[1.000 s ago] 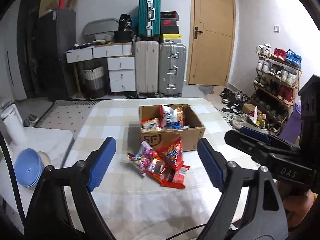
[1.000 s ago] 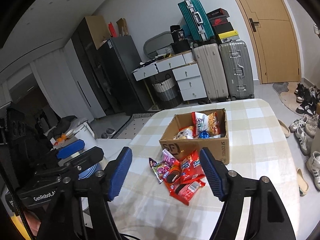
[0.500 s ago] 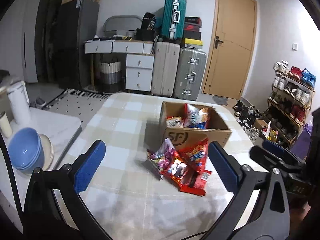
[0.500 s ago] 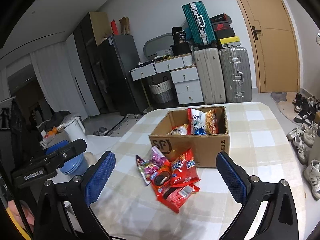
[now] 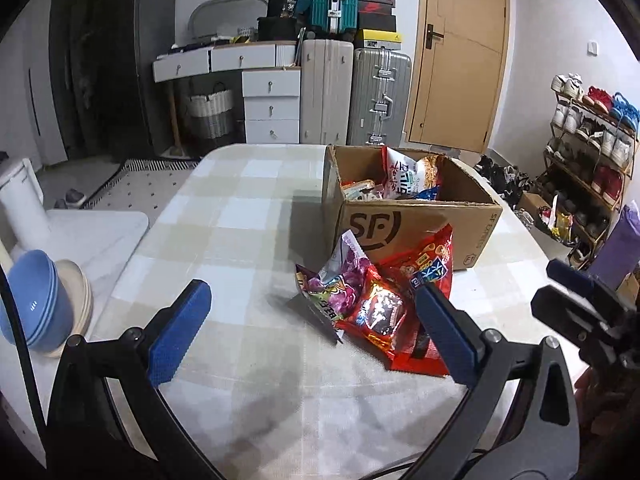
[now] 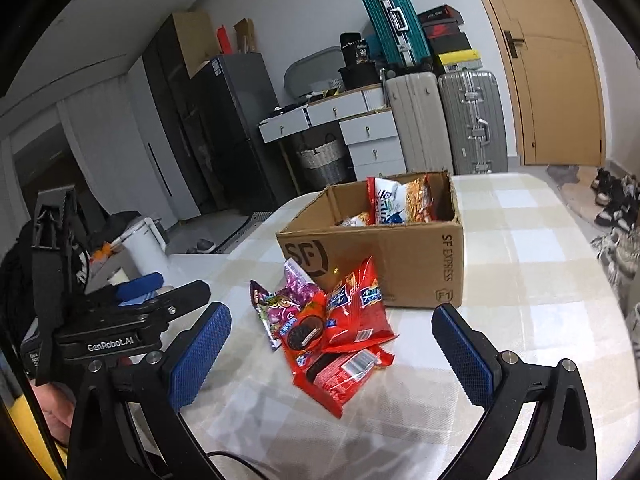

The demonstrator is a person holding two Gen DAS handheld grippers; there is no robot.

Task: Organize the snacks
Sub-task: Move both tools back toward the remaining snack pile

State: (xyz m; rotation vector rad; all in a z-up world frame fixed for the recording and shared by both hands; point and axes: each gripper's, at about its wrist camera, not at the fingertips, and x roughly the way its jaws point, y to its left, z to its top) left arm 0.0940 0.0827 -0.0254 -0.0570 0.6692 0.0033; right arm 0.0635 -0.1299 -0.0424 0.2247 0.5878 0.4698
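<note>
A pile of snack packets (image 5: 376, 300) (image 6: 332, 328), mostly red with one purple bag (image 5: 344, 284) (image 6: 286, 304), lies on the checked table (image 5: 240, 216) (image 6: 532, 256) in front of an open cardboard box (image 5: 416, 228) (image 6: 400, 256). More snack bags (image 5: 400, 180) (image 6: 400, 200) stand inside the box. My left gripper (image 5: 316, 328) is open, nothing between its blue pads, near side of the pile. My right gripper (image 6: 332, 360) is open too, straddling the near edge of the pile without touching. Each gripper shows at the other view's edge.
Stacked blue and beige bowls (image 5: 40, 304) and a white kettle (image 5: 20, 200) sit on a low white surface left of the table. Suitcases (image 5: 352, 92), drawers (image 5: 272, 104), a door (image 5: 460, 52) and a shoe rack (image 5: 588, 160) line the room beyond.
Both grippers have opened wider and sunk toward the table, coming closer to the snack pile. The box and packets have not moved.
</note>
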